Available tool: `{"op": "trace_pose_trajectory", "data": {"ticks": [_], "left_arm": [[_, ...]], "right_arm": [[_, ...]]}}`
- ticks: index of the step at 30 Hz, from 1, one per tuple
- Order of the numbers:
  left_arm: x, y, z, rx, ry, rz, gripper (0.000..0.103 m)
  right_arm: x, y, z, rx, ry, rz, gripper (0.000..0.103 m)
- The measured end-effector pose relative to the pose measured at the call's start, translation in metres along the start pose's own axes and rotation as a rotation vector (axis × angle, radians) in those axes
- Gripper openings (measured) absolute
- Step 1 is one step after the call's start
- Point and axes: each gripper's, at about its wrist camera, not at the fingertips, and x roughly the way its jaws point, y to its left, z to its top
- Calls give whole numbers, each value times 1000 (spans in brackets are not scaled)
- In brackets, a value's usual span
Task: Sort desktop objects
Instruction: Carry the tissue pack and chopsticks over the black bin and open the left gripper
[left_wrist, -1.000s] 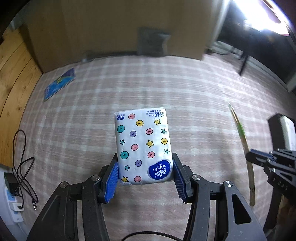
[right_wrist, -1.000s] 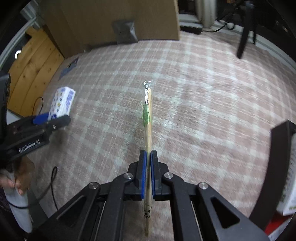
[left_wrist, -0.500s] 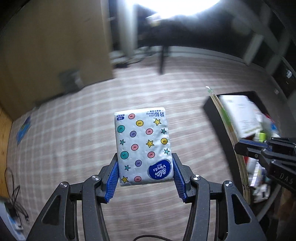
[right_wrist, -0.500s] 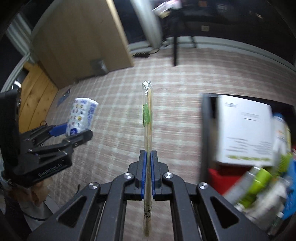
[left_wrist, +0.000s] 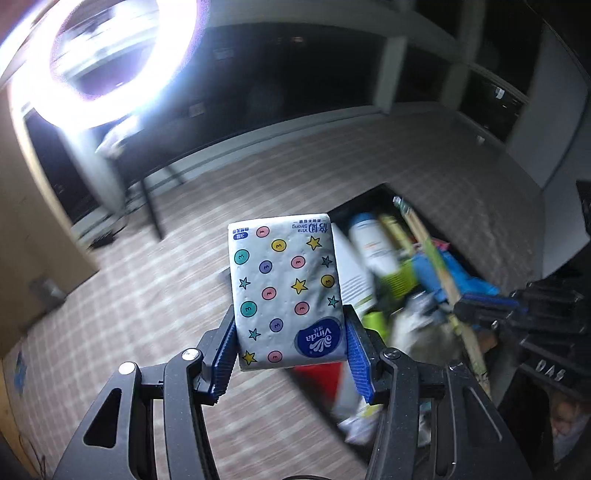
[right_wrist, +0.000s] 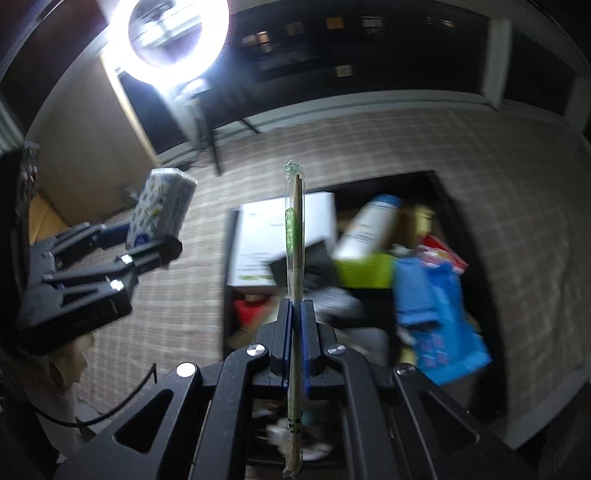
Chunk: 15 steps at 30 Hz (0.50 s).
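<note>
My left gripper (left_wrist: 291, 332) is shut on a white tissue pack (left_wrist: 284, 291) printed with coloured dots and stars, held in the air over the left edge of a black bin (right_wrist: 458, 206). The pack also shows in the right wrist view (right_wrist: 160, 208). My right gripper (right_wrist: 294, 314) is shut on a wrapped pair of wooden chopsticks (right_wrist: 294, 236), upright over the bin. The chopsticks also show in the left wrist view (left_wrist: 436, 266), with the right gripper (left_wrist: 484, 306) at the right.
The bin holds a white box (right_wrist: 273, 236), a white bottle (right_wrist: 365, 225), a lime green container (right_wrist: 364, 271), blue packs (right_wrist: 439, 317) and a red item (right_wrist: 443, 253). It stands on a checked cloth (right_wrist: 369, 140). A bright ring light (right_wrist: 177, 33) glares at the upper left.
Both grippers have swung right with their loads, from over the bare checked cloth to over the black bin. The bin's contents now lie below both grippers.
</note>
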Motion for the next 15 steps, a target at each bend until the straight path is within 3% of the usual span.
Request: {"op": "trace_pose_trajectory", "data": {"ticks": [7,15], "left_arm": [[25,-57,32,77,17,-54,50],[40,-91,50,103,37,-74,50]], "right_arm": [[-10,-51,-12,58,6,-67,5],[-14,-71,-6,69,5,-88,5]]}}
